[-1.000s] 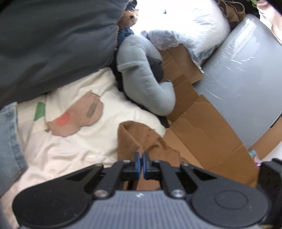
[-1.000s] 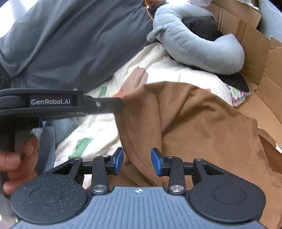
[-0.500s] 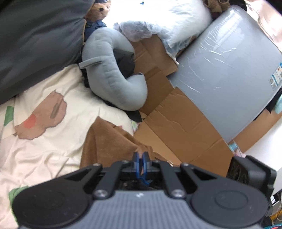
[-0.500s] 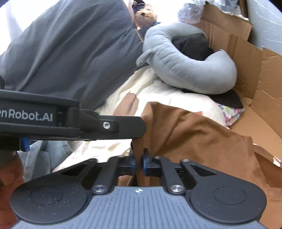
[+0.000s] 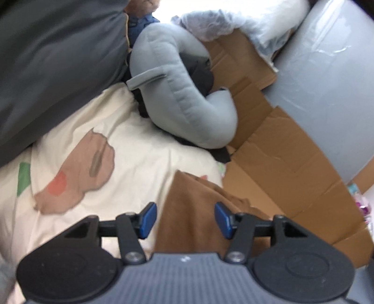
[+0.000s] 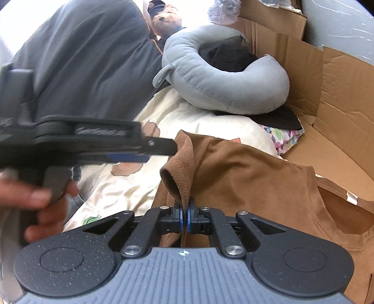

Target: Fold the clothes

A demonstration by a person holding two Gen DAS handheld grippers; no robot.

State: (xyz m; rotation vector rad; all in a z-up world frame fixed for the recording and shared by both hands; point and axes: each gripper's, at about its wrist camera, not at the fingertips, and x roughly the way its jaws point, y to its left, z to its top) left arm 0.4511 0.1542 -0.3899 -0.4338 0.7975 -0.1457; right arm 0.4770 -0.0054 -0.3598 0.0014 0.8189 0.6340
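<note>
A brown garment [image 5: 194, 210] lies crumpled on a cream printed bed sheet [image 5: 131, 145]. Over one end of it my left gripper [image 5: 185, 219] has its jaws opening; the cloth lies below and between the blue pads, and they do not press on it. In the right wrist view the same brown garment [image 6: 245, 177] spreads to the right, partly over cardboard. My right gripper [image 6: 184, 216] is shut on a raised fold of its edge. The left gripper [image 6: 154, 152] shows there side-on and blurred, just left of that fold, with a hand [image 6: 35, 205] on its handle.
A grey curved neck pillow [image 5: 187, 100] lies beyond the garment, with a dark grey cushion [image 5: 58, 58] to its left and a teddy bear [image 6: 166, 21] behind. Flattened cardboard [image 5: 292, 163] and a plastic-wrapped grey mattress [image 5: 332, 81] border the right side.
My left gripper, shut on the brown cloth before, has opened and let it go while sliding sideways. My right gripper has closed on the garment's edge and holds a fold of it up.
</note>
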